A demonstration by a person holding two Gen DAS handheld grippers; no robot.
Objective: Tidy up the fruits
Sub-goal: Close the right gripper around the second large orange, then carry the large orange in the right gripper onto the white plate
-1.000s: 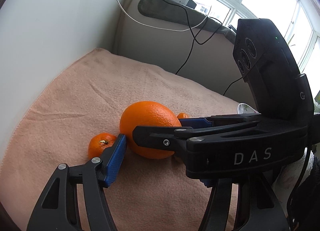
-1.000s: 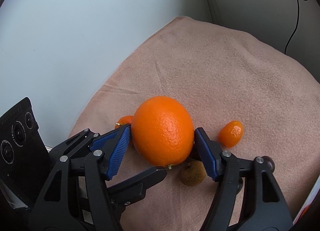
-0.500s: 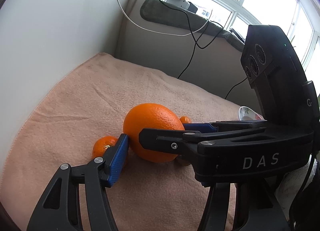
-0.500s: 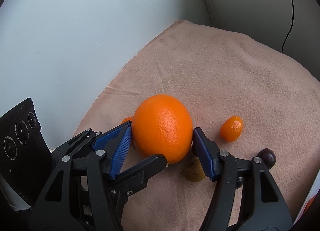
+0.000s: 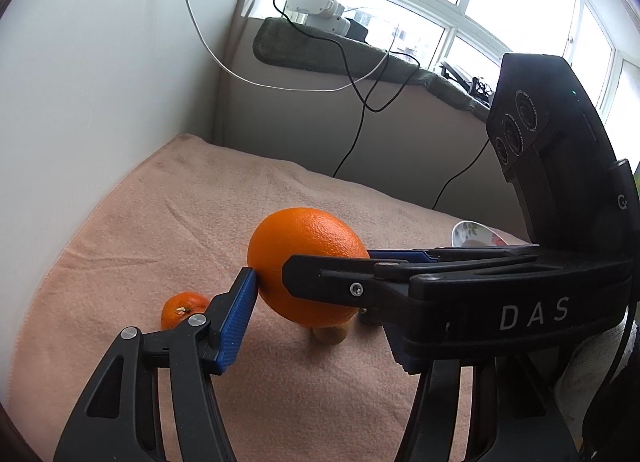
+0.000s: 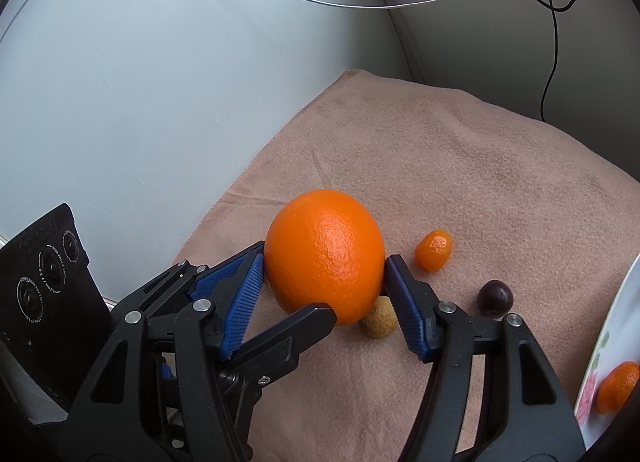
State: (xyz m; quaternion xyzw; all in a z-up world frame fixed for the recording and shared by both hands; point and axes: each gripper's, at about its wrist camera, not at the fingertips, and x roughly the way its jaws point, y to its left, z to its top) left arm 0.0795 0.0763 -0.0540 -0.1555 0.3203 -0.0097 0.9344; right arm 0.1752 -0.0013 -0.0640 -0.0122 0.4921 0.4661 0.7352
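A large orange (image 6: 325, 256) is held above the peach towel (image 6: 480, 182); it also shows in the left wrist view (image 5: 306, 264). My right gripper (image 6: 324, 294) is shut on it, a blue pad on each side. My left gripper (image 5: 316, 294) also reaches the orange: its left blue pad (image 5: 238, 318) touches it, the other finger is hidden behind the right gripper's body. A small mandarin (image 5: 182, 308), a kumquat (image 6: 434, 250), a tan round fruit (image 6: 380, 318) and a dark round fruit (image 6: 495, 296) lie on the towel.
A white flowered plate (image 6: 612, 342) with another mandarin (image 6: 618, 386) sits at the right edge. A white bowl (image 5: 476, 236) shows behind the right gripper. White walls close the left and back. Cables hang from the window sill (image 5: 360, 58).
The large orange has risen off the towel in the grippers. The tan fruit and the dark fruit beneath it have come into view, and the plate has appeared at right.
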